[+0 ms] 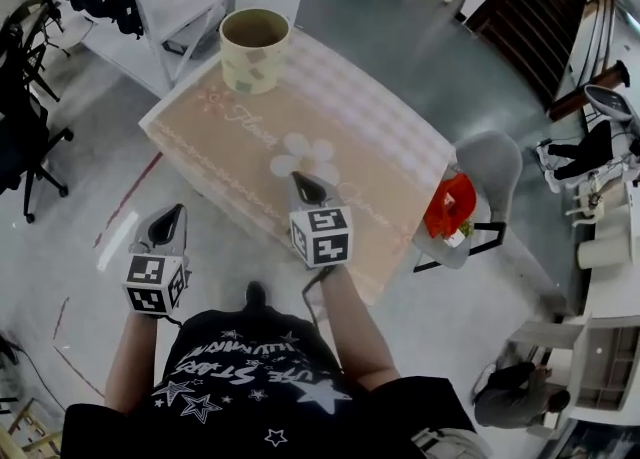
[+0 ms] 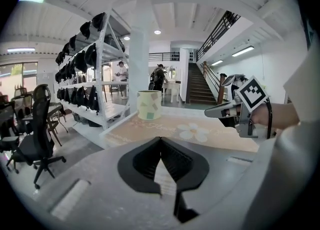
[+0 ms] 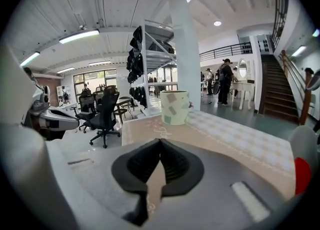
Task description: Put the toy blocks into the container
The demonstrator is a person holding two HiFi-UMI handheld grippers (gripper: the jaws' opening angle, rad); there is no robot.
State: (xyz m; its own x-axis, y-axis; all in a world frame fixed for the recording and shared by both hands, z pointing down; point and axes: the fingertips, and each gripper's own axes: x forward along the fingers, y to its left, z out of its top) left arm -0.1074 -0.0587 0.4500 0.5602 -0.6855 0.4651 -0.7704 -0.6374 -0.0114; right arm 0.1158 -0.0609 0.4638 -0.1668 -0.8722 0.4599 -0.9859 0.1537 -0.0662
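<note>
Container (image 1: 254, 50) stands upright — mouth up — at table (image 1: 390, 147) corner.

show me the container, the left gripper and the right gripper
container (image 1: 254, 75), head view, on its patterned outer wall
left gripper (image 1: 180, 209), head view, at the tips of its fingers
right gripper (image 1: 298, 179), head view, at the tips of its fingers

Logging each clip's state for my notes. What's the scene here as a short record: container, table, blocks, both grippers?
container: upright, open-topped, at the table's far corner
table: patterned top with a flower print
toy blocks: none visible on the table
left gripper: jaws together, empty, beside the table over the floor
right gripper: jaws together, empty, over the table's near edge
</note>
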